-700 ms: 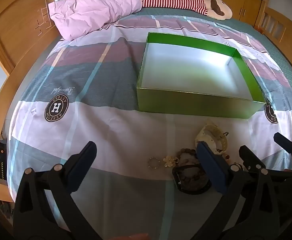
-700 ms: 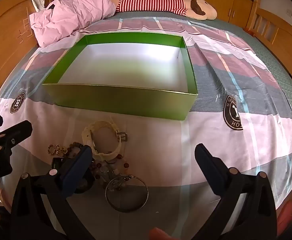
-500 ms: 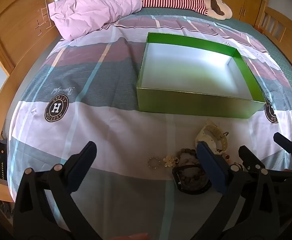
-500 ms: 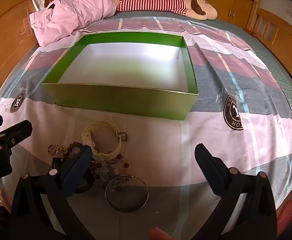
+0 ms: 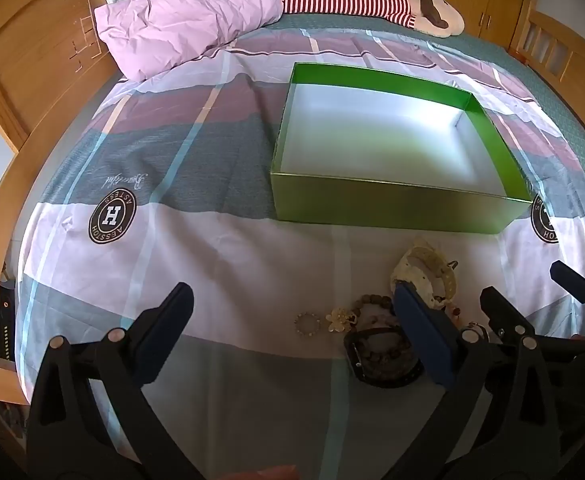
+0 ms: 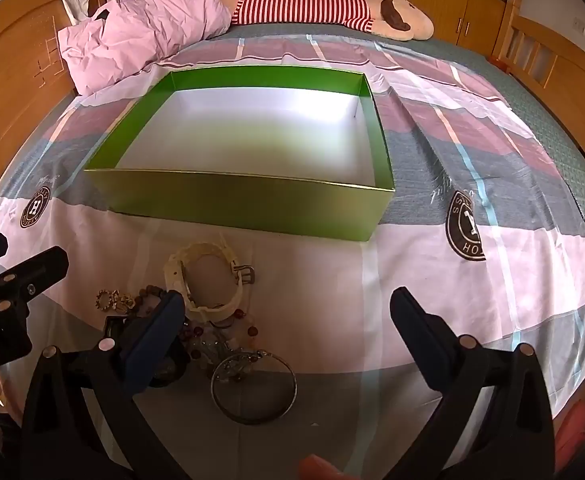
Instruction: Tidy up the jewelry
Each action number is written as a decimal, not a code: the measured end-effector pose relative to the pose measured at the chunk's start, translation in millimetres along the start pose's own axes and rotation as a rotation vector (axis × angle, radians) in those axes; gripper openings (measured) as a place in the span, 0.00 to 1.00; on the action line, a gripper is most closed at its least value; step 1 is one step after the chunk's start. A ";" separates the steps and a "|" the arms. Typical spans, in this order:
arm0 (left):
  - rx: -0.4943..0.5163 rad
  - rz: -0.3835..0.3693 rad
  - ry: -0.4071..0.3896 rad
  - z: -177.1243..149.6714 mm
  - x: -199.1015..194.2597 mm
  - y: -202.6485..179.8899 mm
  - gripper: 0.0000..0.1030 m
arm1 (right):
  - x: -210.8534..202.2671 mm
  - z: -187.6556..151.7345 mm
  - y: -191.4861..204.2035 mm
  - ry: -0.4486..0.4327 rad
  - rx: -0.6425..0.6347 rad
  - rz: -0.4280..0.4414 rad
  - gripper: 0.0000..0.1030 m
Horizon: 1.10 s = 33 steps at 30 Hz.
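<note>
A shallow green box [image 5: 396, 208] [image 6: 244, 204] with a bare white floor sits on the bed. In front of it lies a pile of jewelry: a cream watch [image 6: 206, 280] [image 5: 426, 270], a bead bracelet [image 5: 372, 304], a small gold ring piece [image 5: 306, 323] [image 6: 104, 300], a black strap [image 5: 376, 364] and a thin metal bangle [image 6: 252, 386]. My left gripper [image 5: 292, 332] hovers open just left of the pile. My right gripper [image 6: 288, 332] hovers open over the pile's right side. Nothing is between either pair of fingers.
A plaid bedsheet [image 5: 180, 160] covers the bed. A pink pillow [image 5: 188, 12] and a striped plush toy [image 6: 312, 4] lie at the far end. Wooden bed rails [image 6: 564, 64] and cabinets surround the mattress.
</note>
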<state>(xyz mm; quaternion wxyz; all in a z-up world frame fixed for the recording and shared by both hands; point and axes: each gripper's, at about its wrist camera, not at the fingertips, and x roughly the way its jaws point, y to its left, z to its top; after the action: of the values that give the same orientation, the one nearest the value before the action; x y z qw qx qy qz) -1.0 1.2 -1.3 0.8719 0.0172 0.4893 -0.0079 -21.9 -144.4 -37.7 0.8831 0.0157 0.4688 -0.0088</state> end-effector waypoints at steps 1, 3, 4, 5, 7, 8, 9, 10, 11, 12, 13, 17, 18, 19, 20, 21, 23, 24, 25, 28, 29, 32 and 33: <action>0.001 0.000 0.000 -0.7 1.1 -0.9 0.98 | -0.1 0.0 0.0 0.000 0.000 -0.001 0.99; 0.003 -0.001 0.000 -1.7 2.8 -0.4 0.98 | -0.3 0.1 0.2 -0.001 -0.002 -0.002 0.99; 0.003 -0.001 0.000 -1.9 2.9 -0.4 0.98 | -0.5 0.2 0.1 -0.002 -0.001 -0.003 0.99; 0.003 0.000 0.001 -1.8 2.8 -0.8 0.98 | -0.6 0.3 0.0 -0.002 -0.001 -0.003 0.99; 0.003 0.002 0.001 -1.8 3.0 -0.9 0.98 | -1.1 1.3 -0.4 -0.002 -0.002 -0.001 0.99; 0.004 0.002 0.002 -1.9 3.1 -0.9 0.98 | -1.3 1.7 -0.7 -0.002 -0.002 -0.001 0.99; 0.003 0.003 0.002 -1.6 2.8 -1.0 0.98 | -1.0 1.3 -0.2 -0.002 -0.002 -0.001 0.99; 0.004 0.005 0.002 -1.9 2.9 -3.6 0.98 | -1.2 1.8 -0.5 -0.001 -0.002 -0.001 0.99; 0.004 0.005 0.002 -2.0 2.9 -3.5 0.98 | -1.5 2.3 -0.8 -0.001 -0.002 -0.002 0.99; 0.004 0.005 0.002 -2.0 3.0 -3.5 0.98 | -1.6 2.9 -1.2 -0.001 -0.002 -0.002 0.99; 0.004 0.005 0.002 -2.0 3.0 -3.6 0.98 | -0.8 1.1 -0.1 -0.002 -0.001 -0.002 0.99; 0.005 0.005 0.002 -2.1 3.4 -4.2 0.98 | -0.7 1.3 -0.4 -0.003 -0.002 -0.003 0.99; 0.005 0.005 0.002 -2.0 3.4 -4.1 0.98 | -0.7 1.2 -0.4 -0.003 -0.002 -0.003 0.99; 0.005 0.005 0.003 -1.9 3.4 -4.1 0.98 | -0.7 1.1 -0.4 -0.003 -0.002 -0.003 0.99; 0.005 0.005 0.002 -1.8 3.4 -4.1 0.98 | -0.8 1.2 -0.4 -0.003 -0.002 -0.003 0.99; 0.005 0.005 0.003 -1.8 3.4 -4.2 0.98 | -0.9 1.2 -0.3 -0.002 -0.003 -0.003 0.99; 0.005 0.005 0.003 -1.7 3.4 -4.2 0.98 | -0.9 1.1 -0.4 -0.003 -0.003 -0.003 0.99; 0.005 0.005 0.003 -1.7 3.4 -4.2 0.98 | -1.0 1.3 -0.6 -0.003 -0.004 -0.003 0.99; 0.006 0.005 0.003 -1.6 3.4 -4.2 0.98 | -1.0 1.4 -0.4 -0.003 -0.004 -0.004 0.99; 0.010 0.006 0.004 -2.3 4.1 -6.8 0.98 | -0.8 2.3 -0.7 -0.004 -0.007 -0.006 0.99; 0.010 0.006 0.004 -2.3 4.0 -6.8 0.98 | -0.9 2.5 -0.9 -0.004 -0.007 -0.007 0.99; 0.010 0.006 0.004 -2.3 4.0 -6.8 0.98 | -0.9 2.1 -0.6 -0.003 -0.006 -0.006 0.99; 0.010 0.007 0.005 -2.3 4.1 -6.7 0.98 | -0.9 2.0 -0.5 -0.003 -0.007 -0.006 0.99</action>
<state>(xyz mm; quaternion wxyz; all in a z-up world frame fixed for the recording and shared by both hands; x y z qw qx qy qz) -1.0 -5.5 -6.1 0.8707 0.0231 0.4912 -0.0074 -20.7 -145.0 -35.8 0.8839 0.0112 0.4674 -0.0101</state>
